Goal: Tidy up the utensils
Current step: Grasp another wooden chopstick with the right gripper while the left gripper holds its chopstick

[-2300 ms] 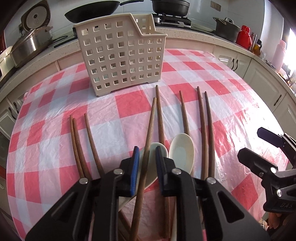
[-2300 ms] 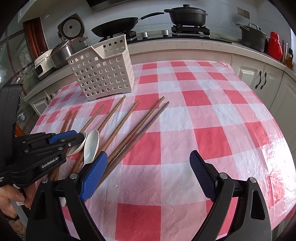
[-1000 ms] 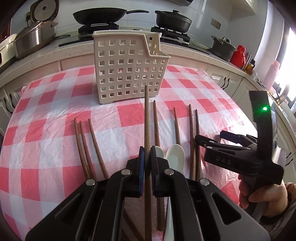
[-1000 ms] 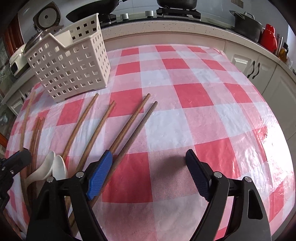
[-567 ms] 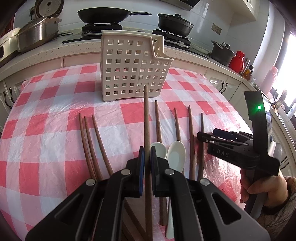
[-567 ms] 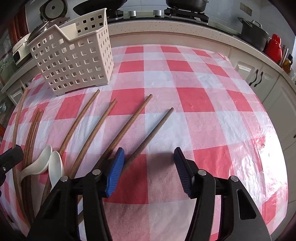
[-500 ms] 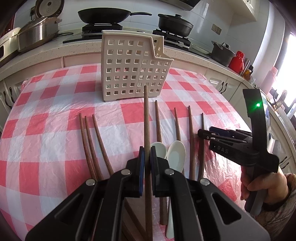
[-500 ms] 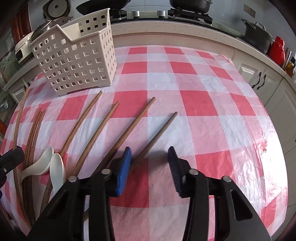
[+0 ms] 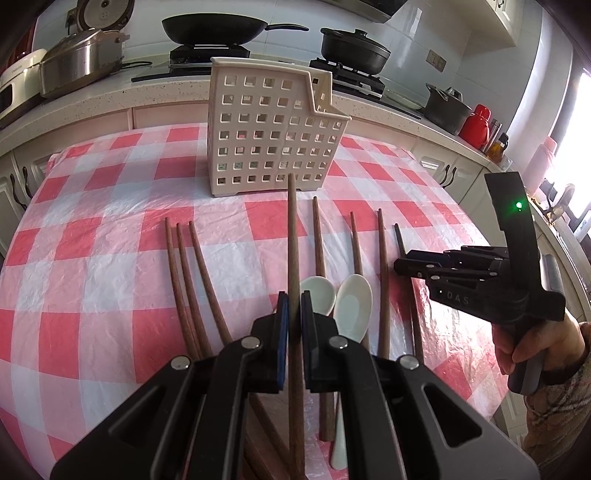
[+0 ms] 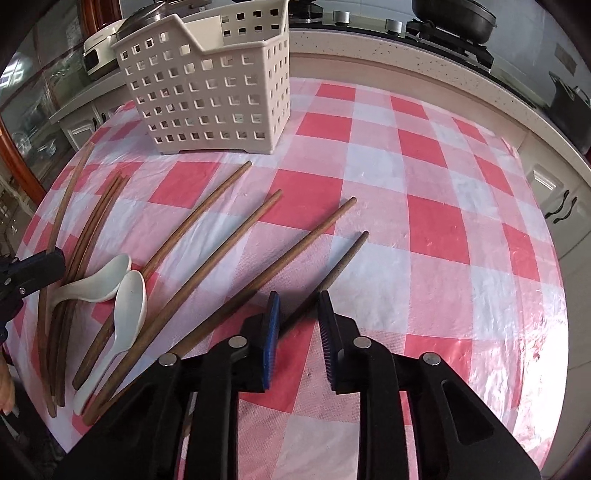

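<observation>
A long wooden chopstick (image 9: 291, 236) runs up the centre of the left wrist view, pinched between the blue pads of the left gripper (image 9: 291, 314), its far tip reaching toward the foot of a cream perforated basket (image 9: 269, 133) at upper centre. In the right wrist view, the right gripper (image 10: 297, 321) sits low at centre frame, its pads narrowed to a small gap on either side of a darker chopstick (image 10: 332, 269) that lies on the cloth; whether the pads touch it cannot be told. To the left of that stick, more chopsticks (image 10: 207, 240) fan across the red-and-white checked tablecloth (image 10: 443, 221), with two white spoons (image 10: 122, 291) lying side by side among them at centre left. The basket (image 10: 210, 85) stands at upper left. Beyond the table, a black wok (image 9: 214, 27) and a lidded pot (image 9: 354, 48) sit on the stove along the top of the left wrist view.
</observation>
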Tool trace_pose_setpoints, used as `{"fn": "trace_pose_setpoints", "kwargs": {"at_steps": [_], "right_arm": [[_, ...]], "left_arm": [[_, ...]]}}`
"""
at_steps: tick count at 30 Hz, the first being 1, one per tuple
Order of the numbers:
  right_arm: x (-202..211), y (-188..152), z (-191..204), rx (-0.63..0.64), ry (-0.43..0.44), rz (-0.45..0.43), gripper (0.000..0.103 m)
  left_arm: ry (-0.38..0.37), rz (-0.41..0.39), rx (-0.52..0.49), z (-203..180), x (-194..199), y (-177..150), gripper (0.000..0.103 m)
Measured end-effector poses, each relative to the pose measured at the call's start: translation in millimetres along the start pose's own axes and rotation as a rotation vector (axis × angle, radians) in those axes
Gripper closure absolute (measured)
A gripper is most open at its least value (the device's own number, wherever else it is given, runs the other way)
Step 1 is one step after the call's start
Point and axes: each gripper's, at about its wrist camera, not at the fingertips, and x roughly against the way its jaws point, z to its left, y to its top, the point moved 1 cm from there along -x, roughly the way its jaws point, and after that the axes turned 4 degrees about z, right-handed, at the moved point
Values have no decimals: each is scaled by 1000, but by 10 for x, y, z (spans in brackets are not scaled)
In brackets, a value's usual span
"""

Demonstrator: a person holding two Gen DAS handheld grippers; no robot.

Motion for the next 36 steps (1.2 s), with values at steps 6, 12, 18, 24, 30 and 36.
{"fn": "trace_pose_setpoints", "kwargs": {"at_steps": [6, 12, 18, 24, 30, 36], "right_arm": [[14, -83, 77, -52, -12, 1, 58], [42, -119, 15, -63, -87, -23, 90], [42, -162, -188, -37, -143, -42, 97], [51, -166, -280, -55, -100, -39, 96], [66, -180, -300, -69, -69, -37, 94], [66, -176, -319, -71, -77, -40, 84]], "left_arm": [[11, 5, 11, 32, -18, -7, 96], [17, 13, -1, 23, -24, -40, 96], [1, 46, -11, -21, -130, -53, 96], [49, 72, -32, -117, -275, 1, 95], [84, 109, -48, -145, -383, 81, 94], [109, 140, -69, -183, -500, 54, 90]]}}
